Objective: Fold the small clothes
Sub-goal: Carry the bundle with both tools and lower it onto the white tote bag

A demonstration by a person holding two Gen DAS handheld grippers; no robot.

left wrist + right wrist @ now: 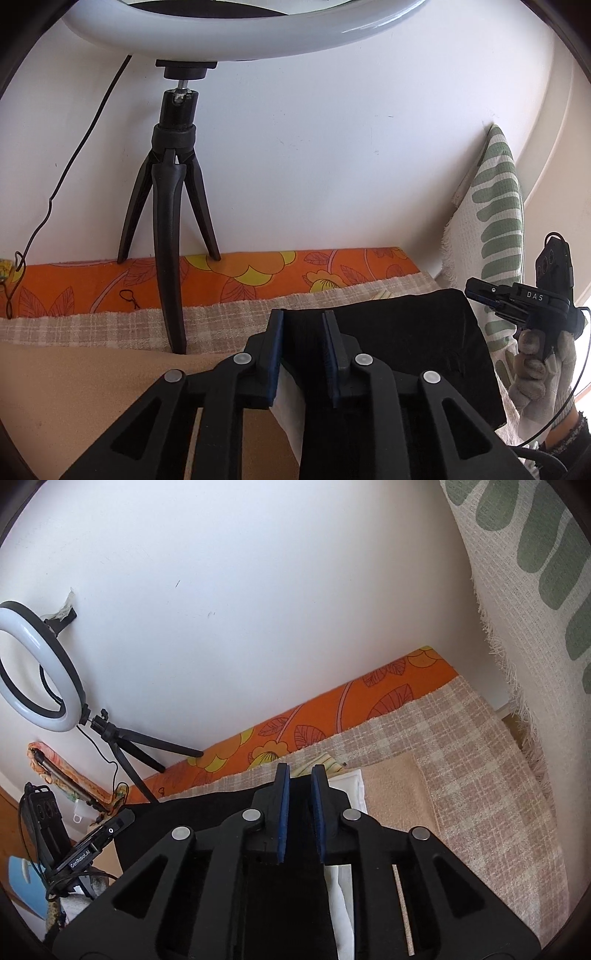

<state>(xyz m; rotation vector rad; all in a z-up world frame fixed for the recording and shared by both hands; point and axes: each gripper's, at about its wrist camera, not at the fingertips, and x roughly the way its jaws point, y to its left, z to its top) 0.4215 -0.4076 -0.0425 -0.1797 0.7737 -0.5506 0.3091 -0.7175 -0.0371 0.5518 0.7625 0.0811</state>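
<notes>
A black garment [406, 332] lies folded on a white cloth [291, 410] on the beige surface. My left gripper [302, 315] stands over the garment's left part, open by a narrow gap. Black fabric shows between the blue pads, which do not press on it. At the right edge of the left wrist view, a gloved hand [532, 373] holds my right gripper [471, 290] beside the garment's far right corner. In the right wrist view, the right gripper [300, 768] is slightly open over the black garment [207, 812], near its right edge. The white cloth [349, 786] shows just beyond.
A ring light [33, 664] on a black tripod [170, 221] stands at the back left against the white wall. An orange floral cloth [240, 273] and a checked cloth [92, 328] run along the wall. A green-leaf fabric [491, 221] hangs at the right.
</notes>
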